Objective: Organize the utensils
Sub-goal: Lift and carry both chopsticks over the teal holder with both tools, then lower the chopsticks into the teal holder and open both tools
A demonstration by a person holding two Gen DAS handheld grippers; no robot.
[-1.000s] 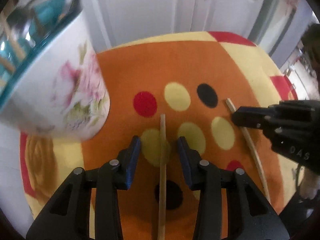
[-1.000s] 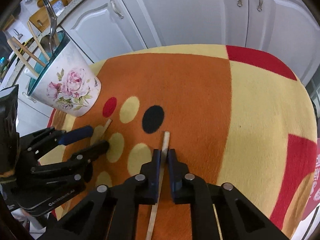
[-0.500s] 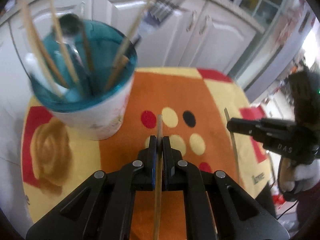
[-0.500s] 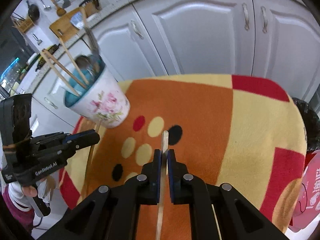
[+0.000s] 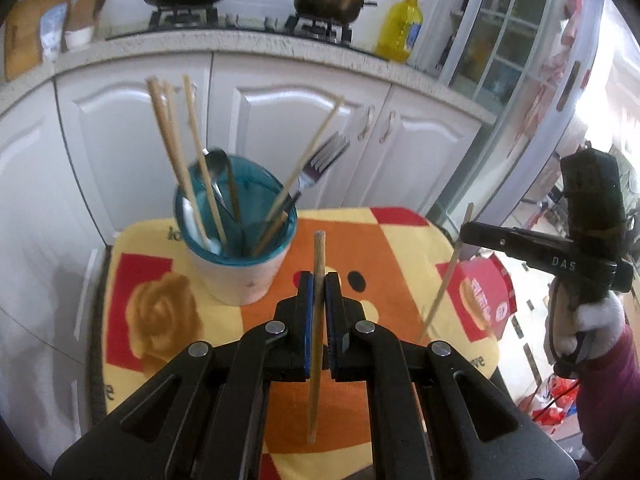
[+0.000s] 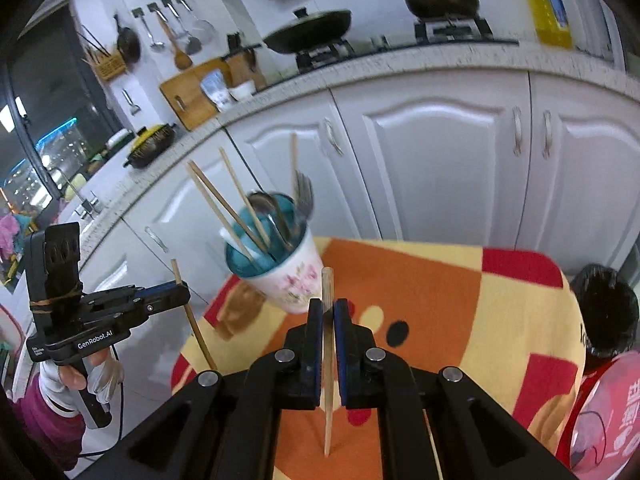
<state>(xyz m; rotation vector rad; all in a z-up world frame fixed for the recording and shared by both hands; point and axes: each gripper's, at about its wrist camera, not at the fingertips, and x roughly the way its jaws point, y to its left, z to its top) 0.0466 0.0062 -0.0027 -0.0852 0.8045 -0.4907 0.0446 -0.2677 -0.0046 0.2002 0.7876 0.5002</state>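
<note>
Left gripper [image 5: 319, 280]: jaws closed on a wooden chopstick [image 5: 316, 320], pinched near its upper end; the long remainder hangs below the pads.
Right gripper [image 6: 328, 307]: jaws closed on a second chopstick [image 6: 328, 360], likewise held near the top.
Position: both sticks are clear of the patterned cloth [image 5: 400, 240], near and right of the holder.
Utensil cup [image 5: 240, 256]: floral, teal inside, upright at the cloth's far left; already holds chopsticks, a fork [image 5: 324, 160] and spoons.
Handling, judged: light, stiff, smooth, round sticks; liable to pivot or slip in a narrow pinch.
Grip advice: the hold near the top suits lowering the free end first.
Risk: the tip could snag on leaning utensils or nudge the cup.
</note>
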